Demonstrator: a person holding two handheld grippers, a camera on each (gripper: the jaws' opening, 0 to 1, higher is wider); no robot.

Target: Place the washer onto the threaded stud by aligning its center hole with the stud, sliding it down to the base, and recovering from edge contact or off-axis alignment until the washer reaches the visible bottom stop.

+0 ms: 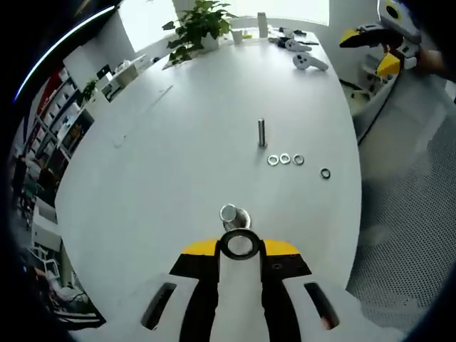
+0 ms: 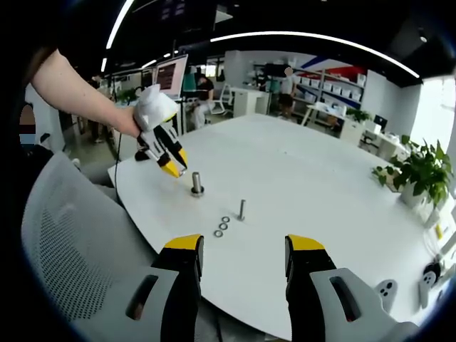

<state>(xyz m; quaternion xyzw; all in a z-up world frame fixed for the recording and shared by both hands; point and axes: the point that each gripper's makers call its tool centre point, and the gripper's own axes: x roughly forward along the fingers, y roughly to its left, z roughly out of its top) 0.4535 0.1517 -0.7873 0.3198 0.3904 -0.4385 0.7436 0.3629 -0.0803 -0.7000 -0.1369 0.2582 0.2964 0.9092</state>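
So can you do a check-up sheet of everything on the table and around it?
Surface: white table, mostly bare.
Job's things: stud upright on its base, just ahead of the left jaws. The held washer is not on it yet.
Clutter: second stud, spare washers in a short row beside it, one dark ring, controllers, plant.
Grippers: left gripper shut on the washer, near the stud; right gripper open and holding nothing, back at the table edge.
Cables: nothing seen.
Surroundings: mesh chair, office desks and shelves behind.
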